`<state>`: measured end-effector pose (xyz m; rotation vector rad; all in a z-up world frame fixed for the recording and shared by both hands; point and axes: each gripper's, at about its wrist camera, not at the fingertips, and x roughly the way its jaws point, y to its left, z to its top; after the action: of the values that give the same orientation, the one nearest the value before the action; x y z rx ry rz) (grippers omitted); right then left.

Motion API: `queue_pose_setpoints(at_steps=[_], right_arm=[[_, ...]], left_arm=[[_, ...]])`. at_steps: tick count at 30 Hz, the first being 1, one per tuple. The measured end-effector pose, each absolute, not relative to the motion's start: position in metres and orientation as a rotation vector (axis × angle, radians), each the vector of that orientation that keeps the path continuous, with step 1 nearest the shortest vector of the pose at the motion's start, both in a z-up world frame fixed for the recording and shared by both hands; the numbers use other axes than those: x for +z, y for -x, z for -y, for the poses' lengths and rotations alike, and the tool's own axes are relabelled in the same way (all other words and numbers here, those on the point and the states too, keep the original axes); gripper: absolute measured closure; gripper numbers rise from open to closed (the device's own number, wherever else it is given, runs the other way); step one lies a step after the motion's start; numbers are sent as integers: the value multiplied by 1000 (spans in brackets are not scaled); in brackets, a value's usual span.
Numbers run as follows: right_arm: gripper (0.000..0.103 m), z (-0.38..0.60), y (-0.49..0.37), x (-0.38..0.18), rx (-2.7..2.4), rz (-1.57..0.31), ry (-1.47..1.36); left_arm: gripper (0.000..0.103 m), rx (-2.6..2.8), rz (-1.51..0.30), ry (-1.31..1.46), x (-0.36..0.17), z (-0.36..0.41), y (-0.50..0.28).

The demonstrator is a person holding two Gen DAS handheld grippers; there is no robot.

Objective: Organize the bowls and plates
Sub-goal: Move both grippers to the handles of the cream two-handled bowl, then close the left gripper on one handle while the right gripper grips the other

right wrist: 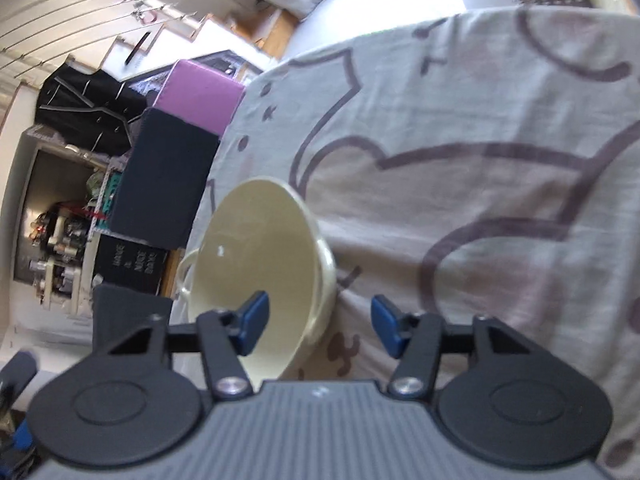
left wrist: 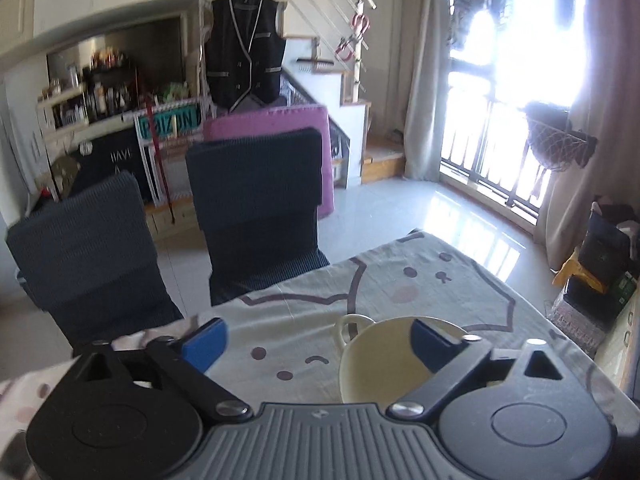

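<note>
Both grippers hang near over the cartoon-print tablecloth [right wrist: 500,208], the right gripper [right wrist: 316,326] with jaws apart astride the cream bowl [right wrist: 260,256] rim, seemingly to pinch it, the left gripper [left wrist: 316,344] spread wide, empty.

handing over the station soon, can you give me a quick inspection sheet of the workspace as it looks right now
surface: table under a pale cloth with cartoon print, wrinkled
job's things: one cream bowl with a side handle, empty; no plates seen
clutter: nothing seen on the cloth
grippers: left gripper open, one pad over the bowl's inside; right gripper open astride the bowl's rim, pads not pressing
cables: nothing seen
surroundings: two dark chairs at the table's edge, purple mat, hanging vest, cluttered shelves, staircase, bright window
</note>
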<state>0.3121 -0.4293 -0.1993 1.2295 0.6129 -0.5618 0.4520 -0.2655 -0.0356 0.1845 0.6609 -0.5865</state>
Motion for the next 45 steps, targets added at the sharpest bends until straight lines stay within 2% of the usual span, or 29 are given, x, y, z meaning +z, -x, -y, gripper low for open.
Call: queue_pose_setpoints(at_steps=[3,5,8,10,12,17,20,22,24,28,29,30,36,45], right_arm=[[61,426,-328,-204,-530,-643,-1146],[82,426,-332,-207,-533,-688,-1124],[81,426,-336,-203,-484,-730,-1072],[81,428,-338,-202,-477,-737,-1013],[82,437,-338,-200,-497,-734,-981],[88,472,-331,-197,-552,-695,-999],[87,485,-330,-196,-558,-682,-978],[86,487,-334,-195,-542,-693,-939],[86,492,-337,-196,-525,-702,-935],[86,501,-336,-195,-485,-726,-918],[86,499,-336,-193,-481,-730,-908],[86,497,-335,-191,-479,-732,-897],[85,500,-342,-192,-449,-739,-827],[85,503,-342,-193,-430,-740,-853]], left_arm=[[17,-591,-698,-173,-51,277,-467],[19,-605,-708,-181,-59,286,-472],[27,-632,-727,-193,-69,295,-474],[37,-639,-752,-195,-78,299,-477],[43,-648,-781,-190,-87,301,-479],[53,-668,-890,-154,-109,298,-482],[63,-684,-956,-140,-123,299,-487],[73,-693,-994,-109,-130,299,-491],[78,-680,-1012,-103,-135,301,-495],[79,-682,-1018,-57,-136,298,-501],[81,-680,-1017,-55,-136,299,-502],[89,-672,-1018,-58,-135,299,-503],[90,-688,-1059,-76,-144,303,-510],[92,-715,-1164,106,-155,289,-530]])
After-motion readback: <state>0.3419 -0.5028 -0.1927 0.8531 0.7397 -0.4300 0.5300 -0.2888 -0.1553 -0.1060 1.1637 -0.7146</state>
